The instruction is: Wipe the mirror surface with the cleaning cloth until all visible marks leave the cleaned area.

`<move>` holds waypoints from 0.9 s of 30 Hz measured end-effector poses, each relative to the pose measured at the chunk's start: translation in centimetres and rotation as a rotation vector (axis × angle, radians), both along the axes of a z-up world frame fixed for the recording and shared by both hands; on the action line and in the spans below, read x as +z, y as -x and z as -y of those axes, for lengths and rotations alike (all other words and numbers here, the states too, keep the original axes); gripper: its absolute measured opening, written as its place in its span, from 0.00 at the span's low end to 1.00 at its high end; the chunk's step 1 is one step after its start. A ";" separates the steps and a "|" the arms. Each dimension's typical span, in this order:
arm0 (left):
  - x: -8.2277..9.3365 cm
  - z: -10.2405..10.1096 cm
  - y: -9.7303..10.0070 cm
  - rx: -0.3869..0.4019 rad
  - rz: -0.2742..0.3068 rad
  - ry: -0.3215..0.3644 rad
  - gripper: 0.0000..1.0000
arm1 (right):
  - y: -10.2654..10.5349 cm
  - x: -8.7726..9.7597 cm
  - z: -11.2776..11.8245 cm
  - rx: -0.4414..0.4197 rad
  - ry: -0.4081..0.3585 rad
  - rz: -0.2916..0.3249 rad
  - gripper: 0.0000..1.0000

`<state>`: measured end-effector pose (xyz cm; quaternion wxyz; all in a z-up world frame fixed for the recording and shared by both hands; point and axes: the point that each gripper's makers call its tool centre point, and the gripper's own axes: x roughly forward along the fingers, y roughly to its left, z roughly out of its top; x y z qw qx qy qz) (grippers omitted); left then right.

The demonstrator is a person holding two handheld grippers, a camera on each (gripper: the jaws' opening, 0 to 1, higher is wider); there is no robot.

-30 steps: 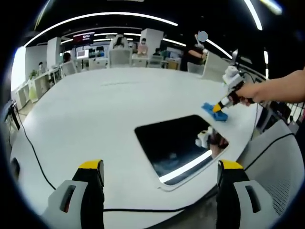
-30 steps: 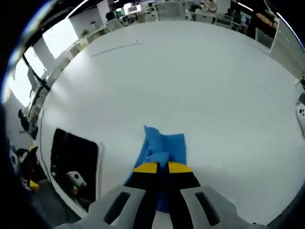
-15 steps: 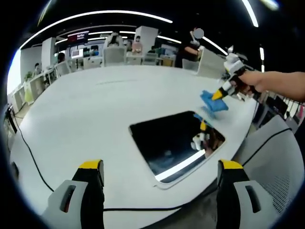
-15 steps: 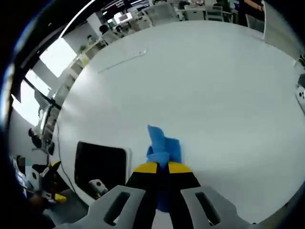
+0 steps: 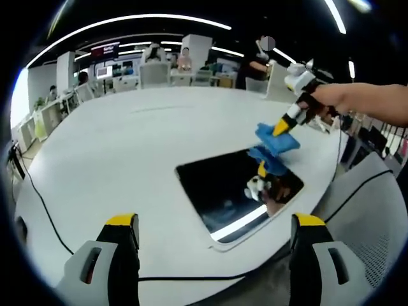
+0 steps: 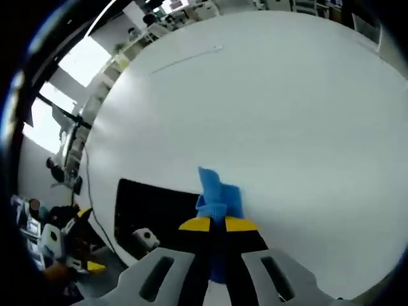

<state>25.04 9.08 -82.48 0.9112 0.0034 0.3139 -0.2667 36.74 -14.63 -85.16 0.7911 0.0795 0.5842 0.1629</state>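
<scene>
Mirror (image 5: 233, 191) lies flat on the big white table (image 5: 115, 146), close to the near right edge, its dark glass showing a bright strip of ceiling light and the reflection of my right gripper. In the right gripper view the mirror (image 6: 150, 207) sits to the left of my jaws, just beside the blue cloth (image 6: 220, 197).

My right gripper (image 6: 212, 224) has its yellow-tipped jaws pressed together on the cloth, which bunches up and sticks out past the tips. In the left gripper view I see that same right gripper (image 5: 280, 126) coming in from the right in my hand (image 5: 335, 102), holding the cloth (image 5: 276, 140) over the far right corner of the mirror; I cannot tell whether the cloth touches the glass.

My left gripper (image 5: 213, 223) stands wide, its two jaws well apart at the bottom of the view with nothing between them, on the near side of the mirror. A black cable (image 5: 48, 217) trails across the near left part of the table.
</scene>
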 end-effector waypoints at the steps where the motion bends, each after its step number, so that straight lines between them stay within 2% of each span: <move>1: 0.0 -0.1 0.0 0.004 -0.003 -0.002 0.99 | 0.3 -0.3 -0.5 0.005 0.005 -0.012 0.00; 2: 0.2 -0.1 0.0 0.001 -0.007 -0.004 0.99 | 0.4 -0.7 -1.0 0.014 0.009 -0.021 0.00; 4: 1.6 -0.3 -0.2 0.014 0.021 0.039 0.99 | 0.3 -1.4 -2.0 0.023 0.012 -0.029 0.00; 5: 2.4 -1.0 -0.6 0.021 0.044 0.051 0.99 | 0.4 -1.7 -2.6 0.034 0.021 -0.033 0.00; 8: 3.7 -3.4 -1.2 0.031 0.075 0.025 0.99 | 0.9 -2.3 -3.6 0.054 0.043 -0.037 0.00; 10: 4.0 -4.8 -1.4 0.023 0.080 0.030 0.99 | 0.6 -2.2 -3.8 0.053 0.060 -0.028 0.00; 15: 3.8 -7.7 -1.3 -0.002 0.096 -0.016 0.99 | 0.6 -2.3 -5.9 0.077 0.065 -0.029 0.00; 18: 3.6 -9.2 -1.2 0.034 0.074 0.010 0.99 | 0.7 -2.2 -7.7 0.099 0.066 -0.025 0.00; 24: 3.4 -10.3 -1.0 0.047 0.073 0.028 0.99 | 0.8 -2.1 -11.9 0.156 0.061 -0.025 0.00; 27: 3.2 -10.4 -0.8 0.023 0.072 0.000 0.99 | 0.7 -2.0 -13.9 0.178 0.051 -0.022 0.00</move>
